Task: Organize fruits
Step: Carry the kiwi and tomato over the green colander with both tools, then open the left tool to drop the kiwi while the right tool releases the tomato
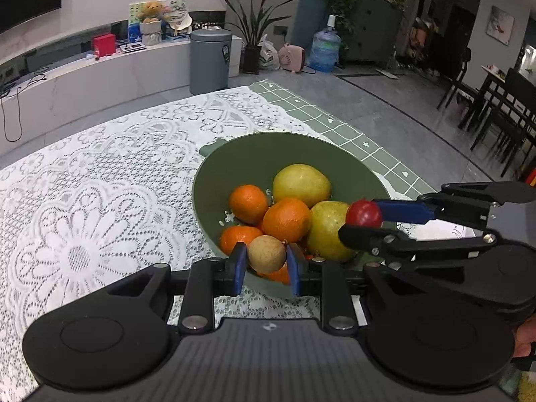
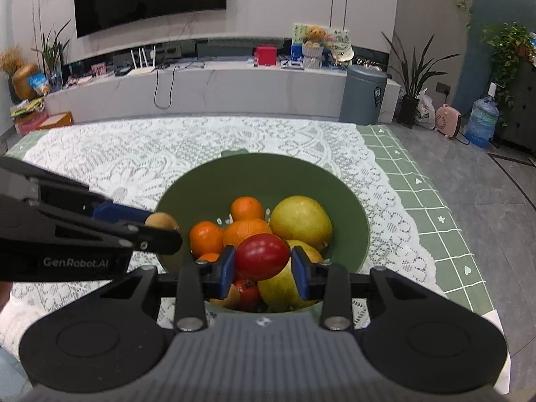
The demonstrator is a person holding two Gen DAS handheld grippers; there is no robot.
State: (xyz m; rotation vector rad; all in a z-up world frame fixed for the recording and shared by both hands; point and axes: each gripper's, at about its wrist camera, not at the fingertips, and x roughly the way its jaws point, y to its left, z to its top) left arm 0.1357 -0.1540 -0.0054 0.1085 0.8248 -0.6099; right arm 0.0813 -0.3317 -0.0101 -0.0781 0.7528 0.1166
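We see left gripper [image 1: 267,258] fingers clamped on tan longan [image 1: 267,254] | right gripper [image 2: 263,261] fingers clamped on red tomato [image 2: 263,256] | both over green bowl [image 2: 348,207]

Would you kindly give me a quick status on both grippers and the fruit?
Left gripper shut on small tan fruit. Right gripper shut on red tomato. Both over green bowl of oranges, pears. Nothing obstructing.

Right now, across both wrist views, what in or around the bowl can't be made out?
- Bowl near rim: left wrist view, behind the left gripper holding the tan fruit.
- Fruit low in the bowl: right wrist view, covered by the red fruit in the right gripper; only red and yellow patches show.
- Strainer holes: both views, mostly under oranges.
- Person's hand: cut by the right edge.
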